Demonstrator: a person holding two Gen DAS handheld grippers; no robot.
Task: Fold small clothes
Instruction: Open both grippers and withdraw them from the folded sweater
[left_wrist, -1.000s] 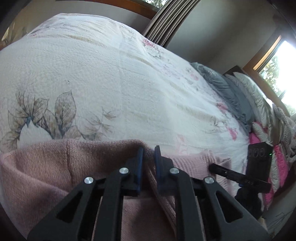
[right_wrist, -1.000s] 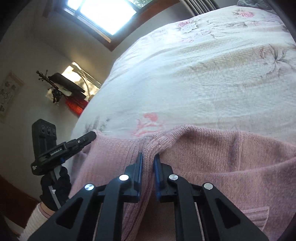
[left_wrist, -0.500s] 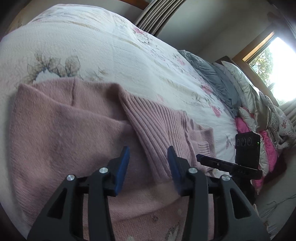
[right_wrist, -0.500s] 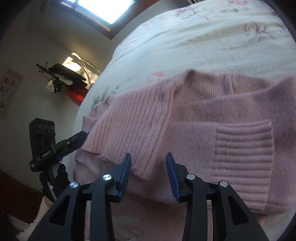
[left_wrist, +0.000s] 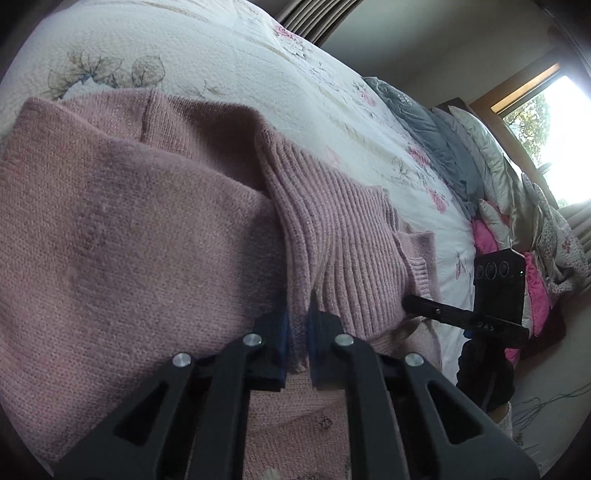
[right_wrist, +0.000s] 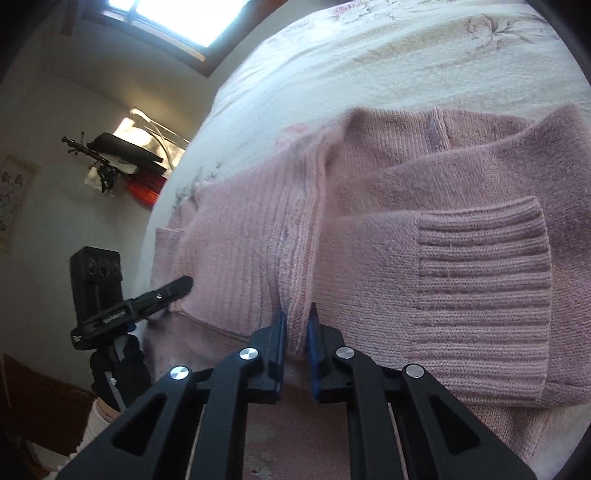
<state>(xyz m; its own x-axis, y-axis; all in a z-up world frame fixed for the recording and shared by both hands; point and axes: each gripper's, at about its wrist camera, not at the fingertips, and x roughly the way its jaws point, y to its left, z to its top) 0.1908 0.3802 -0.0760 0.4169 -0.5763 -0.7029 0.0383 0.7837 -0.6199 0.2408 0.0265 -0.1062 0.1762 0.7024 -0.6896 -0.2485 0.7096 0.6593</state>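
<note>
A pink knitted sweater (left_wrist: 155, 229) lies partly folded on a floral white bedspread (left_wrist: 229, 62), filling the centre of both views. The left gripper (left_wrist: 297, 339), at bottom centre, is clamped on a ribbed edge of the knit. The right gripper (right_wrist: 295, 332), also at bottom centre, pinches the ribbed band likewise. Small writing on the other gripper's black body is too blurred to read. Grey and pink pillows (left_wrist: 491, 184) sit at upper right.

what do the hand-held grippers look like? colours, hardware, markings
Both match: the left hand-held gripper and right hand-held gripper have matte black triangular cut-out linkages, silver round pivot screws and blue finger pads. From outside, each shows small white lettering, unreadable. No cables visible.
</note>
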